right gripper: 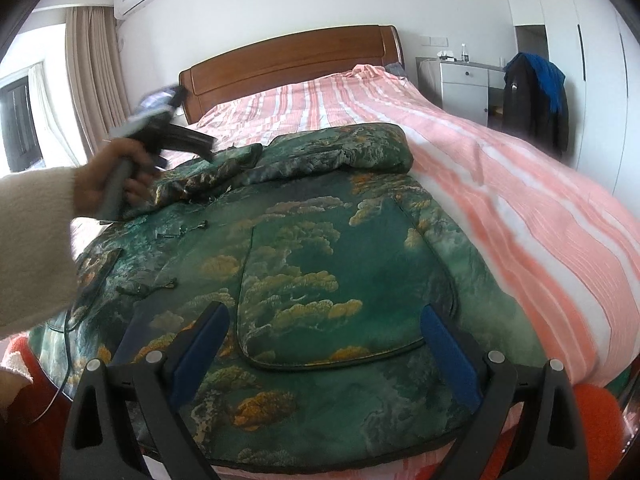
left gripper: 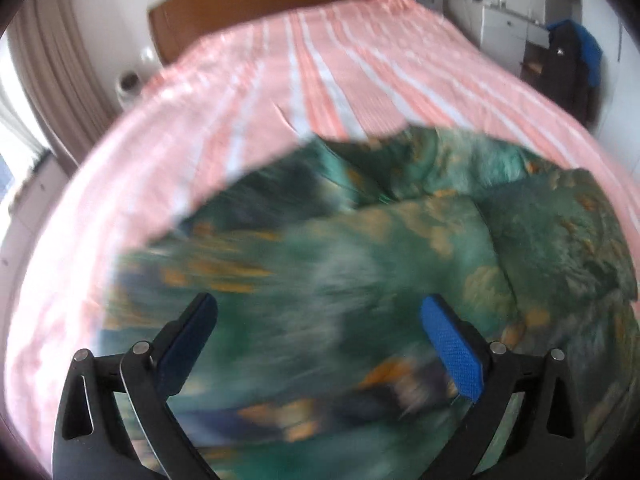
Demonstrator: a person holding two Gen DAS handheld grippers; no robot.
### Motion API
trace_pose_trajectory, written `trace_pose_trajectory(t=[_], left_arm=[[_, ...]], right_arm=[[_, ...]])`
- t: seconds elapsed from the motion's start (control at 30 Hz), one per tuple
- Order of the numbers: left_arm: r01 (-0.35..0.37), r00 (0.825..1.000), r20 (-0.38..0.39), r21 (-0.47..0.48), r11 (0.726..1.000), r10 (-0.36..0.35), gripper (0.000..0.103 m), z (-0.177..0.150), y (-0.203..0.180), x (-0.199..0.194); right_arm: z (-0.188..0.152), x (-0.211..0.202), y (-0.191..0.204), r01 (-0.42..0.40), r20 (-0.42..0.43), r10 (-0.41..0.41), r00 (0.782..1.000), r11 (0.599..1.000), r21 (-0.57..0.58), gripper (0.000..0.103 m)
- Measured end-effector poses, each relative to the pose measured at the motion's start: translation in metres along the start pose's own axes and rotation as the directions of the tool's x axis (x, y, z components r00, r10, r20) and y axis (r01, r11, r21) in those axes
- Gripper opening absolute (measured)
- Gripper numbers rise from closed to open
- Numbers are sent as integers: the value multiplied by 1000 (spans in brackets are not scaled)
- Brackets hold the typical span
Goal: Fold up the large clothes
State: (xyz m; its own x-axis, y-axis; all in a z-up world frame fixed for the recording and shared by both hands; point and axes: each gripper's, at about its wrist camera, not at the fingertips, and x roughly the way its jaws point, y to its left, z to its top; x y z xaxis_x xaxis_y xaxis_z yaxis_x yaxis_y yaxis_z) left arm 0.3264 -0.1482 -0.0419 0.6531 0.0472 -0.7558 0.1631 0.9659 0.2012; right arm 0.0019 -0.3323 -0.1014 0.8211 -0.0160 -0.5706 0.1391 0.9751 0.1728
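A large green padded jacket [right gripper: 320,264] with a gold cloud pattern lies spread on the bed, one sleeve folded across its far end. It fills the lower part of the blurred left wrist view [left gripper: 360,280]. My left gripper [left gripper: 318,312] is open and empty just above the jacket; it also shows in the right wrist view [right gripper: 208,148], held by a hand near the folded sleeve. My right gripper [right gripper: 324,316] is open and empty, low over the jacket's near hem and pocket.
The bed [right gripper: 500,184] has a pink and white striped cover and a wooden headboard [right gripper: 288,60]. A white cabinet [right gripper: 468,84] and hanging dark and blue clothes [right gripper: 536,96] stand at the right. Curtains [right gripper: 92,76] hang at the left.
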Motion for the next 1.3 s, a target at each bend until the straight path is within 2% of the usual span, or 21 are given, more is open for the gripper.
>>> trace_pose_trajectory(t=[0.1,0.17,0.2,0.3,0.37,0.4,0.43,0.47,0.5,0.53,0.63,0.67,0.7,0.77,0.83,0.9,0.97,1.07,1.2,1.27,1.3], left_arm=[[-123,990,83,75,990,116,102,-7,42,-42],[-240,967,121,140,961,225,102,-21,70,-65],[-315,947,132,188,930,294,102,-32,89,-80],[-498,867,159,340,798,473,102,-68,143,-122],[-575,806,165,449,684,569,102,-97,174,-147],[-594,772,166,530,605,614,102,-119,190,-160],[-584,755,156,601,545,637,102,-138,201,-168],[-540,751,121,678,498,650,102,-162,210,-178],[-495,761,78,712,498,644,102,-176,213,-182],[-436,782,19,730,527,622,102,-190,213,-187],[-241,892,-158,627,741,424,102,-224,189,-190],[-138,936,-209,521,842,283,102,-235,172,-185],[-72,955,-226,446,892,190,102,-240,159,-182],[68,977,-214,269,961,-9,102,-249,133,-174],[205,970,-148,70,976,-193,102,-254,102,-167],[259,962,-79,-40,965,-262,101,-248,84,-164],[268,963,7,-125,955,-269,101,-242,79,-168],[228,973,63,-177,957,-220,102,-241,98,-172],[120,991,-20,-249,961,-129,102,-252,148,-145],[124,982,-96,-317,940,-162,102,-267,170,-124],[154,964,-147,-364,919,-220,102,-278,178,-111]], right_arm=[[1,-2,1,1,11,-1,1000,1000,-3,96],[1,-3,2,3,18,-3,1000,1000,-6,96],[1,-4,2,3,20,-3,1000,1000,-6,96],[1,-5,4,-2,25,2,1000,1000,-5,96],[1,-5,4,-10,25,10,1000,1000,-6,96],[1,-4,4,-13,24,14,1000,1000,-7,96],[1,-4,4,-17,21,17,1000,1000,-8,96],[1,-3,4,-19,18,19,1000,1000,-9,96],[1,-2,5,-20,14,20,1000,1000,-10,96],[1,-1,5,-20,10,20,1000,1000,-11,96],[0,-1,8,-14,8,14,1000,1000,-19,96],[0,-2,9,-7,15,8,1000,1000,-23,96],[1,-4,9,0,25,0,1000,1000,-27,96],[1,-9,10,23,47,-22,999,999,-35,96],[3,-15,5,54,60,-52,997,998,-27,96],[7,-21,-4,89,60,-88,994,996,-5,96],[14,-29,-19,121,60,-122,991,992,22,96],[30,-41,-53,179,61,-183,981,981,71,98],[41,-31,-117,171,-75,-161,984,972,163,101],[38,-18,-140,139,-177,-108,978,974,179,101],[35,-11,-148,106,-221,-62,973,975,196,101]])
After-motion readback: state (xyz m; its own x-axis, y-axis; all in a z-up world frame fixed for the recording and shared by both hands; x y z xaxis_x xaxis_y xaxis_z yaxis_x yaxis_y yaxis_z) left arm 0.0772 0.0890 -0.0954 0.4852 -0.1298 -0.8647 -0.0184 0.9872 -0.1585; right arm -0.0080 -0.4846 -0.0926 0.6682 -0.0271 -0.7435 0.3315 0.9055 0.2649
